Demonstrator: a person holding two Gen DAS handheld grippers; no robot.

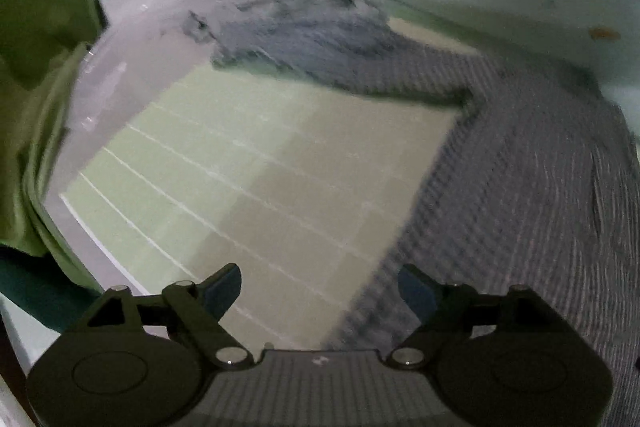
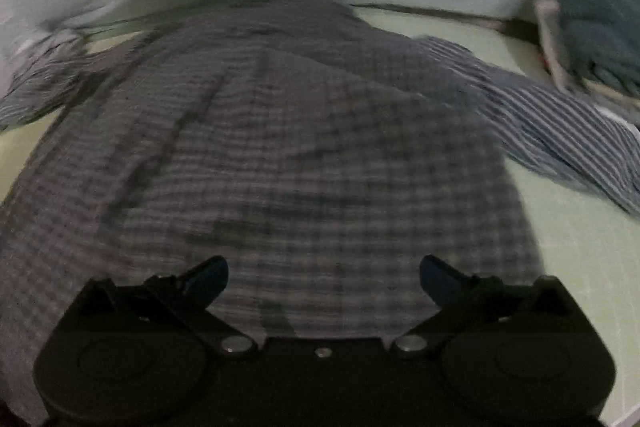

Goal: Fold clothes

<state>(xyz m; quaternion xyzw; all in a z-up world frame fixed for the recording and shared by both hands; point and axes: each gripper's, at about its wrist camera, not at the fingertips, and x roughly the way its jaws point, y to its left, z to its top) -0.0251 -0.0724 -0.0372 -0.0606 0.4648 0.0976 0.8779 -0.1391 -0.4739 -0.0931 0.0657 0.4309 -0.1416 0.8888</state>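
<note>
Striped shirt (image 2: 320,147); both jaws wide, empty.

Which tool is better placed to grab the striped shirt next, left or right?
Probably right. The right tool is open directly over the striped shirt; the left tool, also open, faces mostly bare green mat.

Dim, motion-blurred fisheye views with dark vignetted corners and soft shadows
</note>
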